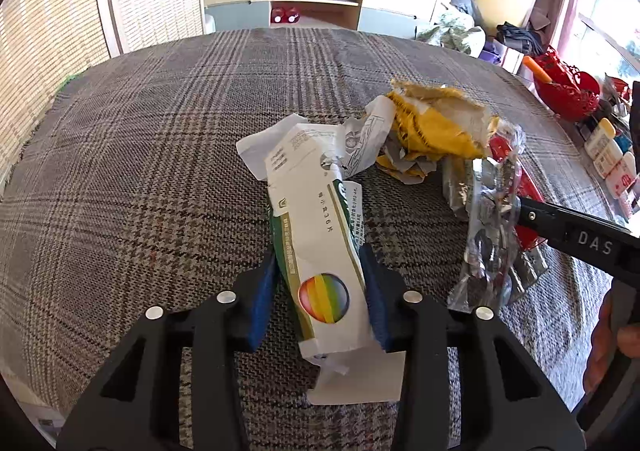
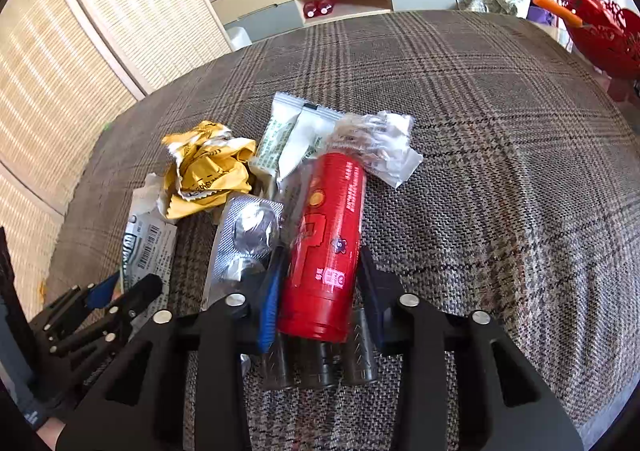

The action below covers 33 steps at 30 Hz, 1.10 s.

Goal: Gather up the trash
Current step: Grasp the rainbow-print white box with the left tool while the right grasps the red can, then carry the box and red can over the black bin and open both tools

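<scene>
Gripping a torn white-and-green medicine box [image 1: 324, 259] between its blue pads [image 1: 260, 303], the left gripper [image 1: 320, 271] held it over the plaid tablecloth [image 1: 140, 171]. The right gripper [image 2: 320, 275] was clenched on a red packet in clear wrap [image 2: 326, 247]. Beside that packet, at nine o'clock, lay a silver blister pack [image 2: 244, 239]. A crumpled yellow wrapper [image 2: 208, 175] sat at eleven o'clock, and white sachets [image 2: 296, 135] at twelve, touching the packet's far end. Well beyond, a red basket [image 2: 608, 39] stood at two o'clock.
</scene>
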Motion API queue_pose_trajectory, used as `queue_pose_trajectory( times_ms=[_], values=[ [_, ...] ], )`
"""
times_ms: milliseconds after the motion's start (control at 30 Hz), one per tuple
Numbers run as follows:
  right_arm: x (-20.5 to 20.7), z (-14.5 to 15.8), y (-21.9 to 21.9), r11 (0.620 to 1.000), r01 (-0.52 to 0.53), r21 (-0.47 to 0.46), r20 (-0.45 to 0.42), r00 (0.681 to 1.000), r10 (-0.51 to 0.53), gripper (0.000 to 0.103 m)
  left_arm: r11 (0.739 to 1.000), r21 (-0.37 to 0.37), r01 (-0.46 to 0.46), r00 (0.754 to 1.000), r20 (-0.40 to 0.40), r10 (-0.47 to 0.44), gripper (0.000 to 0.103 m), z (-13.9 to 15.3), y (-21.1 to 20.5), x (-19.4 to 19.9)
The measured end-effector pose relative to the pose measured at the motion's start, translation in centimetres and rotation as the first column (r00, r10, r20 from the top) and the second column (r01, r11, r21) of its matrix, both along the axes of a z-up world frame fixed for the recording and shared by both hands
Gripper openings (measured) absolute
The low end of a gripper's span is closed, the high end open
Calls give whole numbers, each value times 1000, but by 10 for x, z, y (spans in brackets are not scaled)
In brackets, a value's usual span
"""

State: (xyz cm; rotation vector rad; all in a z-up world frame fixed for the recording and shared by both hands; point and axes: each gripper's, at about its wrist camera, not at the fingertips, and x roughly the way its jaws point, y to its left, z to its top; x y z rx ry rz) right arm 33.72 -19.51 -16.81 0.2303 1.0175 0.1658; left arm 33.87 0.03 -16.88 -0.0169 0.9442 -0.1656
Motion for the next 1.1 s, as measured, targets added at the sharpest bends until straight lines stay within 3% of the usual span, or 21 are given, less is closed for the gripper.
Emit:
queue_pose_trajectory(
  times_ms=[300, 633, 833, 1100],
  values=[
    [-34, 26, -15, 1000, 8, -10, 53, 999, -7, 31, 1000, 10, -5, 998, 68, 4, 30, 34, -2, -37],
    [-118, 65, -27, 1000, -8, -15, 150, 989, 11, 31, 999, 32, -6, 988, 152, 1, 30, 81, -11, -126],
    [-173, 70, -20, 997, -68, -21, 200, 977, 71, 31, 1000, 16, 4, 988, 151, -7, 30, 81, -16, -184],
    [-227, 61, -15, 994, -107, -32, 200, 973, 111, 31, 1000, -9, 22, 989, 145, -20, 30, 68, -21, -236]
  ],
)
